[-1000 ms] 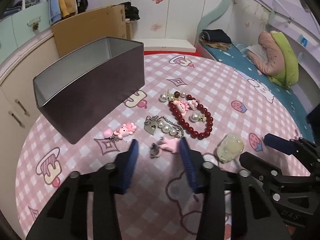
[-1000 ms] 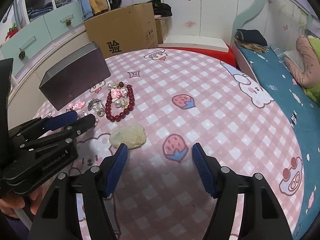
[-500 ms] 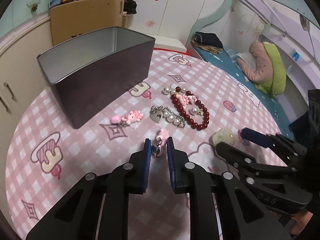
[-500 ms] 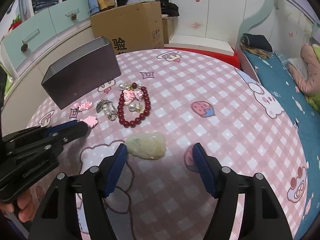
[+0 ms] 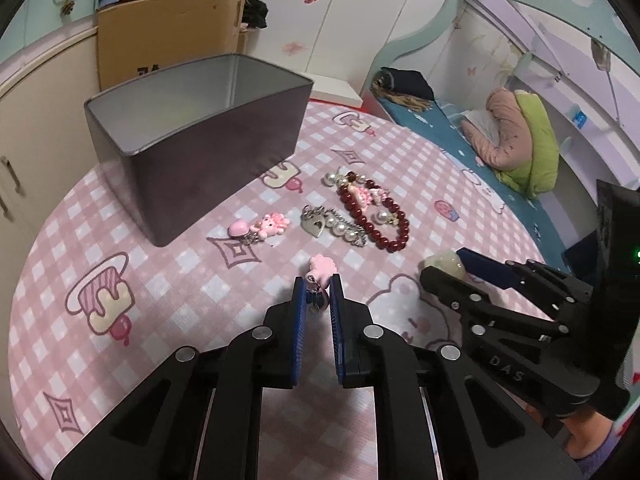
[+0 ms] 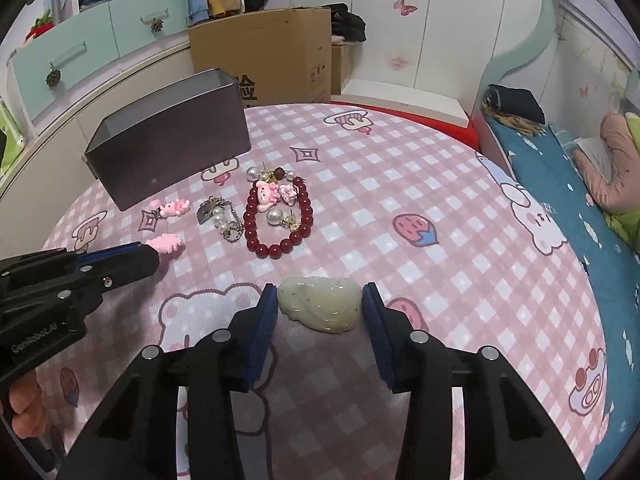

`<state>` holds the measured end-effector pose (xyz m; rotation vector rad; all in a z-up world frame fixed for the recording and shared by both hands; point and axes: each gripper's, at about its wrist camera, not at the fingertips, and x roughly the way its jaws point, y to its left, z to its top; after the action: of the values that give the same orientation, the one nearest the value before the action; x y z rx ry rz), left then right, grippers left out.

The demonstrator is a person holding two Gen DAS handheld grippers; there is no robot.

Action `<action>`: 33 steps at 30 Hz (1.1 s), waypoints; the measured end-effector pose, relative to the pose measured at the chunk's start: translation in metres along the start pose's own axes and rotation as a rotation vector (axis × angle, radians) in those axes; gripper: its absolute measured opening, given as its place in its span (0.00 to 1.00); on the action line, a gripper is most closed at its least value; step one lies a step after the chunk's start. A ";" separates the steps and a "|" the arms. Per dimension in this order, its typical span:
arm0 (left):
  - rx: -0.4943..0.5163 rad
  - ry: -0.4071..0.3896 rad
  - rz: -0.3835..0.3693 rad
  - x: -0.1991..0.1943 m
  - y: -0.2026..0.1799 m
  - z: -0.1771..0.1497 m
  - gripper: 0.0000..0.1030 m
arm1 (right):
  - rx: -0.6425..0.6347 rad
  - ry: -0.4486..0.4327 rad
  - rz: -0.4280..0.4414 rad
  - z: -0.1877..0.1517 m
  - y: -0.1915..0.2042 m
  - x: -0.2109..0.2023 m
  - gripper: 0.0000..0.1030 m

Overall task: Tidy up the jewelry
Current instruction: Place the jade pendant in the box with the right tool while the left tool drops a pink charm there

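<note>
My left gripper (image 5: 317, 285) is shut on a pink charm (image 5: 322, 267), which sticks out past the fingertips; it also shows in the right wrist view (image 6: 166, 243). My right gripper (image 6: 320, 300) is open, its fingers either side of a pale green jade pendant (image 6: 320, 306) lying on the table. A red bead bracelet (image 6: 276, 216), a pearl chain with a heart lock (image 6: 218, 218) and a pink figure charm (image 6: 172, 208) lie on the pink checked tablecloth (image 6: 400, 220). An open dark tin box (image 5: 196, 136) stands at the back left.
A cardboard box (image 6: 264, 56) and cabinets stand behind the round table. A bed (image 6: 560, 184) with a pillow lies to the right. Pearl earrings and small pink charms (image 6: 276, 192) lie inside the bracelet.
My left gripper has closed on the pink charm and lifted it slightly. My right gripper has moved forward until its open fingers flank the jade pendant.
</note>
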<state>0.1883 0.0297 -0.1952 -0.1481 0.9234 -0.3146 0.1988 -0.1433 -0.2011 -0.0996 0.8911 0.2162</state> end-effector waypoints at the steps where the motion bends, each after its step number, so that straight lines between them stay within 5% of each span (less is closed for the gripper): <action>1: 0.002 -0.002 -0.003 -0.002 -0.001 0.000 0.12 | 0.006 -0.001 0.001 0.000 -0.001 -0.001 0.41; 12: 0.047 -0.059 -0.045 -0.034 -0.018 0.012 0.12 | 0.043 -0.078 0.047 0.019 -0.002 -0.041 0.41; 18: 0.094 -0.153 -0.056 -0.067 -0.025 0.041 0.12 | 0.038 -0.148 0.091 0.046 0.009 -0.066 0.41; 25: 0.091 -0.251 0.017 -0.098 0.007 0.085 0.12 | 0.002 -0.206 0.117 0.091 0.034 -0.068 0.41; 33: 0.048 -0.173 0.091 -0.074 0.062 0.111 0.12 | -0.049 -0.187 0.160 0.135 0.075 -0.033 0.41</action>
<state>0.2481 0.1112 -0.0890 -0.0873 0.7488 -0.2358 0.2644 -0.0517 -0.0907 -0.0525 0.7081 0.3902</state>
